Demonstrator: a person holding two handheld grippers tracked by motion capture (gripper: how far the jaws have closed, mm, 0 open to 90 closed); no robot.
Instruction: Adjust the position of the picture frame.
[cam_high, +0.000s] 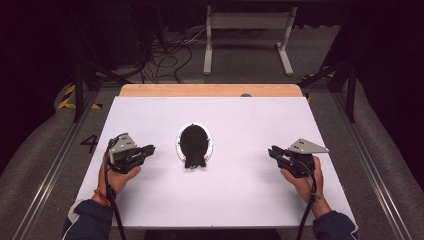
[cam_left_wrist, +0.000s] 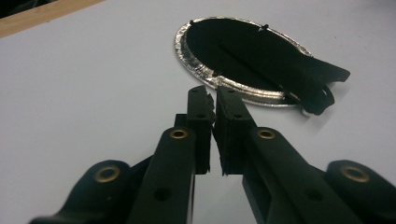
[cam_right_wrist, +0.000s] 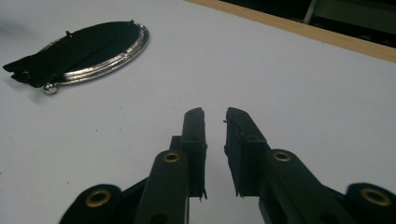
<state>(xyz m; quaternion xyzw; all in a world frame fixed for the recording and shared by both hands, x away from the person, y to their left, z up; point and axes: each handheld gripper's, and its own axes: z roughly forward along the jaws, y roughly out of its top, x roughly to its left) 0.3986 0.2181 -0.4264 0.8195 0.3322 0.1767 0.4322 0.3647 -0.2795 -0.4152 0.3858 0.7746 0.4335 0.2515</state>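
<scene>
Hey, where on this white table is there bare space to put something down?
Most of the white table is bare: the far strip between the oval frame and the wooden edge, the near strip between the person's two forearms, and the stretch between the frame and the right hand-held gripper. Tightest is the gap between the left hand-held gripper and the frame.

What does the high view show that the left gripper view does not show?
The high view adds the left hand, the right hand, the right gripper, the far edges of the white table, and the cables on the floor beyond. The left gripper view adds close detail: the left gripper has its jaws almost touching with nothing between them, and the oval frame has a crinkled silver rim. Both share the black-backed oval frame, the table and the left gripper.
</scene>
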